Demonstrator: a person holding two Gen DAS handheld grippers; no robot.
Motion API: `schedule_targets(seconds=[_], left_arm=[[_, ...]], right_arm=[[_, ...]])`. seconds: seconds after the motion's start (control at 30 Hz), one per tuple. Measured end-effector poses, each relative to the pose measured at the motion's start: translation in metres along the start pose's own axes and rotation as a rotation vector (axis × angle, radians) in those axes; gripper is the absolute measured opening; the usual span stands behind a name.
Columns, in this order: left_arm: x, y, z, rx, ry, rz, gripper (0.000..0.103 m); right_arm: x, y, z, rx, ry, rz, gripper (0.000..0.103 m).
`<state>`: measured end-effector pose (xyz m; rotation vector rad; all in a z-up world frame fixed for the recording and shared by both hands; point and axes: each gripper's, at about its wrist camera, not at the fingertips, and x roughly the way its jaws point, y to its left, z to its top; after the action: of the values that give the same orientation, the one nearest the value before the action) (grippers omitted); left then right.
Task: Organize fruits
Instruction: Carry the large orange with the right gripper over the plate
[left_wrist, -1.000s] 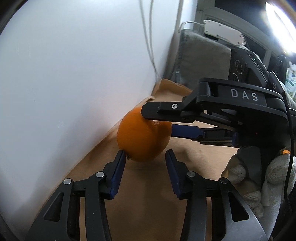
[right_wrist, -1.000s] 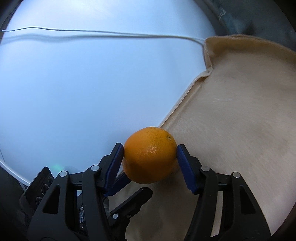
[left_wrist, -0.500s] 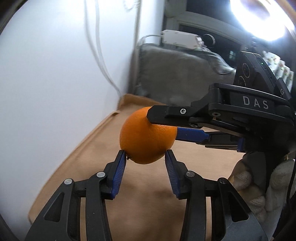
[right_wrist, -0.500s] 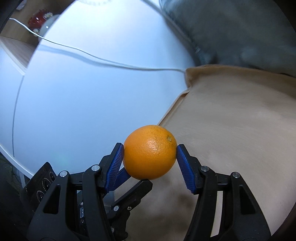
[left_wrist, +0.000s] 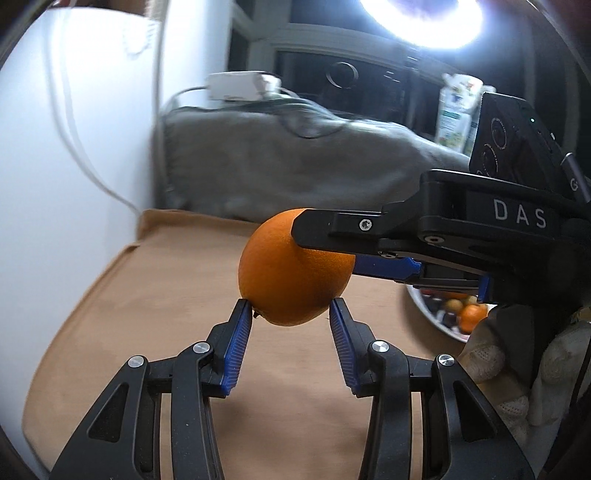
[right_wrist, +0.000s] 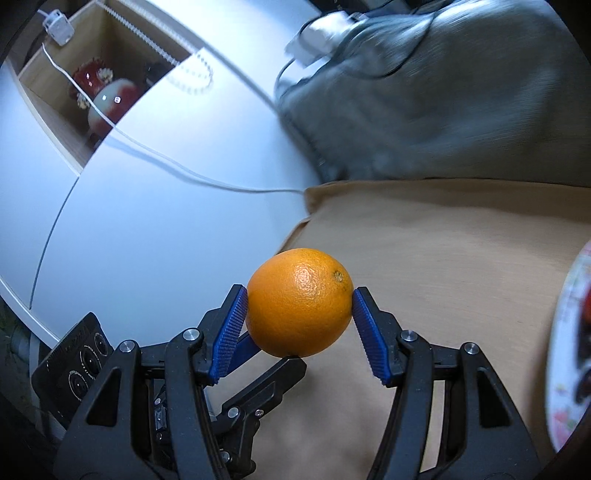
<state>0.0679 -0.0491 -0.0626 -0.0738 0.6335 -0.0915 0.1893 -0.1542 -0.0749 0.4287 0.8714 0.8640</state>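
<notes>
Both grippers meet one orange (right_wrist: 299, 302) — right gripper (right_wrist: 299, 308), lettered "DAS", clamps it; left gripper (left_wrist: 291, 321) spread.

Two close wrist fisheyes, each looking along its own fingers; shared at frame centre: orange (left_wrist: 291, 271) (right_wrist: 299, 302), tan cloth (left_wrist: 147, 295) (right_wrist: 443, 258) beneath

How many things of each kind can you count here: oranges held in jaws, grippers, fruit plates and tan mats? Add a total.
Orange held in jaws: 1
Grippers: 2 (left gripper, right gripper)
Fruit plate: 1
Tan mat: 1
Total: 5
</notes>
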Motion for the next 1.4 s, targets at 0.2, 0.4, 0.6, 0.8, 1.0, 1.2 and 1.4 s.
schedule_targets(seconds=[0.2, 0.4, 0.6, 0.8, 1.0, 1.2, 1.4], left_arm=[[0.011, -0.039, 0.003, 0.042, 0.022, -0.084, 0.042], [0.023, -0.074, 0.003, 0.089, 0.054, -0.160, 0.042], [0.029, -0.103, 0.001, 0.130, 0.078, -0.217, 0.042], [0.032, -0.124, -0.002, 0.155, 0.091, -0.254, 0.042], [0.034, -0.136, -0.003, 0.177, 0.105, -0.281, 0.042], [0.040, -0.142, -0.005, 0.187, 0.126, -0.299, 0.042], [0.046, -0.145, -0.006, 0.190, 0.139, -0.309, 0.042]], right_arm=[[-0.049, -0.023, -0.010, 0.030, -0.059, -0.075, 0.062], [-0.086, -0.045, -0.020, 0.060, -0.092, -0.133, 0.062], [-0.116, -0.062, -0.027, 0.085, -0.118, -0.176, 0.062], [-0.138, -0.073, -0.033, 0.101, -0.137, -0.212, 0.062], [-0.150, -0.077, -0.036, 0.114, -0.142, -0.236, 0.062], [-0.156, -0.086, -0.040, 0.132, -0.134, -0.254, 0.062], [-0.156, -0.091, -0.040, 0.144, -0.128, -0.266, 0.062]])
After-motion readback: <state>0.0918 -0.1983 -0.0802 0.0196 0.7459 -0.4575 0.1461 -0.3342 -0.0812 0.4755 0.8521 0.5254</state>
